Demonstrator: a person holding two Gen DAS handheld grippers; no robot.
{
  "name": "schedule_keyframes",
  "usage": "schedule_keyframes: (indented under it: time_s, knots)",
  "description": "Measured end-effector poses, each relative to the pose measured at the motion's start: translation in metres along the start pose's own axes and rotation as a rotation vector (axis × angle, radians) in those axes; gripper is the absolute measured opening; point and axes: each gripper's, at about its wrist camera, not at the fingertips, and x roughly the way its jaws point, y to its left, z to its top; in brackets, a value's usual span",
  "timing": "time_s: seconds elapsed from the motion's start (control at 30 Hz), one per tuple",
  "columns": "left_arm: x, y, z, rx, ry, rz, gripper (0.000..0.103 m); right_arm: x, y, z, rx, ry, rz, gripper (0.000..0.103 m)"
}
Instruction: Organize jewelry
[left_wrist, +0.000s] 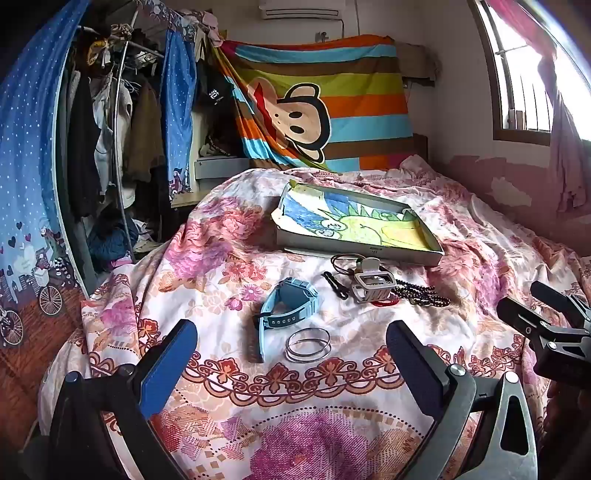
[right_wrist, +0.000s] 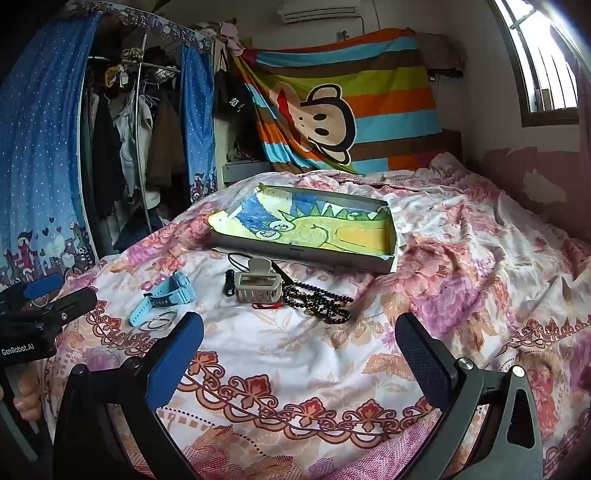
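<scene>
Both my claws hang released over the near edge of the bed (left_wrist: 480, 229), jaws spread wide with nothing between them. The jewelry lies ahead of me on the quilt, and the tray (left_wrist: 369, 254) that I judge it belongs in sits just beyond the pile.

My left claw (left_wrist: 291, 354) is nearest the bangles (left_wrist: 307, 345): they lie flat, straight ahead and almost centred between its jaws. The watch (left_wrist: 284, 306) is just past them, a little left, its strap running from near-left to far-right.

My right claw (right_wrist: 299, 347) faces the other cluster. The beads (right_wrist: 317, 299) lie ahead and slightly right of centre, strung out across my view, with the hair clip (right_wrist: 256, 284) touching their left end and hair ties (right_wrist: 240, 260) behind it by the tray wall.

So I judge the split plain: left takes bangles and watch, right takes beads and clip. The bangles lie flat, so the jaws must come down steeply onto the rim.
</scene>
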Motion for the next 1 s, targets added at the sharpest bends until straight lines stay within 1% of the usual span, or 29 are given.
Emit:
schedule_keyframes:
  time_s: [1.0]
  knots:
    - [0.0001,0.0,0.0001,0.0,0.005,0.0,0.103,0.0022,-0.0014,-0.0005,0.002,0.009,-0.002,0.102]
